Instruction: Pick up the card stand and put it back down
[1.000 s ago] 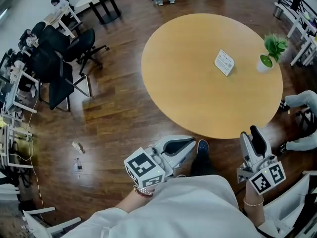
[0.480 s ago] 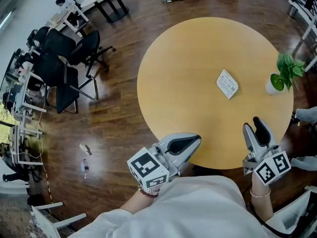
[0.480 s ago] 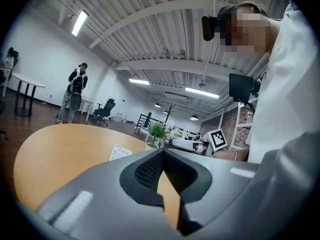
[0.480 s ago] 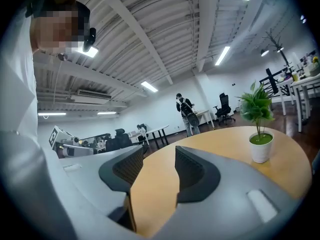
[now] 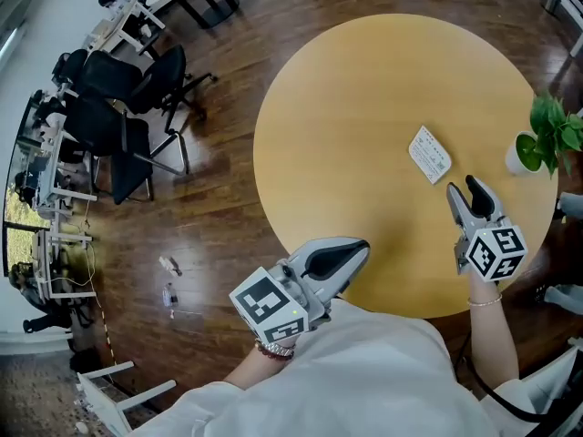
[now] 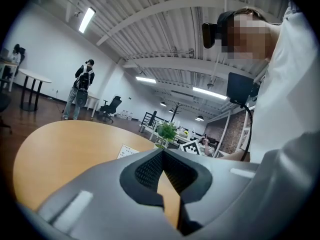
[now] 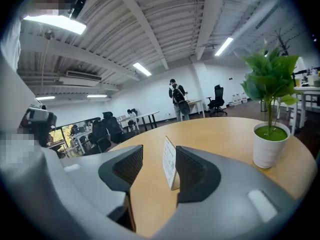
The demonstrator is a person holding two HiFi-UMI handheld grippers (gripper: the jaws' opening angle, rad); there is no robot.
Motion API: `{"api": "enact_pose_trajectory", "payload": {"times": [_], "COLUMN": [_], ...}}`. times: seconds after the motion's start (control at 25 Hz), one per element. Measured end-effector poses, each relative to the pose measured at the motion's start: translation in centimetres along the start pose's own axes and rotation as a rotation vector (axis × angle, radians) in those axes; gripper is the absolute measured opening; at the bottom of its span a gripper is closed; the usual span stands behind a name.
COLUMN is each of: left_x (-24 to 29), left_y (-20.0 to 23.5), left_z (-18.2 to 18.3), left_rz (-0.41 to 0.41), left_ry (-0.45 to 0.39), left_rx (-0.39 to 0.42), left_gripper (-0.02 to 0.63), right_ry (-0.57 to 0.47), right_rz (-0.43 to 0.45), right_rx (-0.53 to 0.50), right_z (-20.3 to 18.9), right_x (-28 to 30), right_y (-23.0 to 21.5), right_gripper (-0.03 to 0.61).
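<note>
Right gripper view: my right gripper (image 7: 156, 158) rides low over the round table (image 7: 225, 134), jaws well apart and holding nothing. Just ahead stands the card stand (image 7: 170, 164), upright on the wood and turned nearly edge-on to me. It shows in my gap but nearer the pad on the plant's side, and it is not yet between the pads.

I judge the step to be the approach. First I should slide sideways until the card sits midway, then ease forward level so neither pad nudges it. It looks thin and light, so one pad arriving early would likely tip or skid it. I would close softly on its two faces, low down. From this angle I cannot quite tell whether its foot is a fold or a separate base. After that comes a short straight lift, then setting it down flat before opening.

My left gripper (image 6: 162, 151) waits at the table's near edge, jaws together and empty, and it can stay out of this.

Further off, the potted plant (image 7: 267, 134) stands beyond, well clear.
</note>
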State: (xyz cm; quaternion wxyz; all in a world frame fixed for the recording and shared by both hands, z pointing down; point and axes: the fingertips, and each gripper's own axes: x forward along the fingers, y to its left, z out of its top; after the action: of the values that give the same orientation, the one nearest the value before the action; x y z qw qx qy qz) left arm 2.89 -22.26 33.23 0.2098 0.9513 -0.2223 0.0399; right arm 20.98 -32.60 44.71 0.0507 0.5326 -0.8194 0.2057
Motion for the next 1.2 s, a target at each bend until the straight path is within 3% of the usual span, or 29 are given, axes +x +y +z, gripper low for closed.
{"api": "enact_pose_trajectory", "payload": {"times": [0.2, 0.48, 0.56, 0.68, 0.72, 0.96, 1.2], "left_x": [0.7, 0.9, 0.8, 0.5, 0.6, -0.5, 1.5], "left_y": [2.8, 7.2, 8.5, 9.9, 10.3, 12.3, 12.6], "left_z": [1.2, 1.3, 1.5, 1.4, 1.4, 0.4, -2.2], "left_rz": [-0.022, -0.018, -0.024, -0.028, -0.033, -0.106, -0.212], "left_ry": [0.044, 0.060, 0.057, 0.055, 0.056, 0.056, 0.095], "left_rx": [-0.019, -0.041, -0.049, -0.072, -0.073, -0.058, -0.056], "left_gripper": [-0.003, -0.003, -0.003, -0.003, -0.003, -0.003, -0.003], "right_ry": [0.078, 0.172, 0.190, 0.196, 0.197, 0.116, 0.070], "right_rz": [-0.034, -0.014, -0.018, 0.011, 0.022, 0.000, -0.095], "right_rx": [0.086, 0.063, 0.042, 0.030, 0.023, -0.003, -0.026], "right_z": [-2.2, -5.2, -5.3, -5.4, -5.3, -3.3, -2.1], "right_x": [4.6, 9.6, 10.8, 11.8, 11.9, 10.1, 0.5], "right_y": [-2.7, -3.8, -3.8, -3.0, -2.8, 0.4, 3.1], "right_gripper": [0.212, 0.201, 0.175, 0.035, 0.025, 0.018, 0.018]}}
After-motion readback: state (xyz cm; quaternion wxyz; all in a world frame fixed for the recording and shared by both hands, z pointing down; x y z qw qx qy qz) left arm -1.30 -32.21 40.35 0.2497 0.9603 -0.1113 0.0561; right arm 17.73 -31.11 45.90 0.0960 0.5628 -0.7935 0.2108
